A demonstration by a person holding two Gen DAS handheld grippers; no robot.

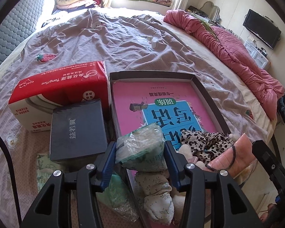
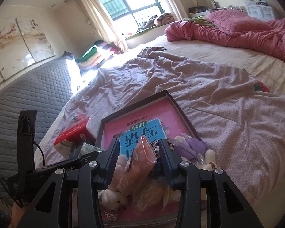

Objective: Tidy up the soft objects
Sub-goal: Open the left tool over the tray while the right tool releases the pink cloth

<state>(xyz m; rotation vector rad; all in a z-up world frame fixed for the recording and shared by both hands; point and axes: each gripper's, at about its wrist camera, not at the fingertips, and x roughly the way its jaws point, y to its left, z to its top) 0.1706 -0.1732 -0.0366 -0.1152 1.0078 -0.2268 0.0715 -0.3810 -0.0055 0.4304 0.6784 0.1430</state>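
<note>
Shallow dark tray (image 1: 214, 102) sits on the bed (image 1: 123, 38); a pink-and-blue book (image 1: 161, 106) covers its floor. Soft items are piled at the tray's near end: leopard-print cloth (image 1: 203, 142), pink plastic-wrapped pack (image 1: 229, 152), white plush toy (image 2: 114, 199), purple bundle (image 2: 191, 148) at the tray's right near corner.

Left hand-held gripper (image 1: 141, 150) is pinching a clear-wrapped white-green pack (image 1: 142, 144) over the tray's near left edge, pads against both sides.

Right hand-held gripper (image 2: 137, 155) is spread; the pink pack (image 2: 142, 157) stands between the pads with gaps either side, not clamped.

Left of the tray, outside it: red tissue pack (image 1: 60, 91), dark box (image 1: 77, 129) touching it.
</note>
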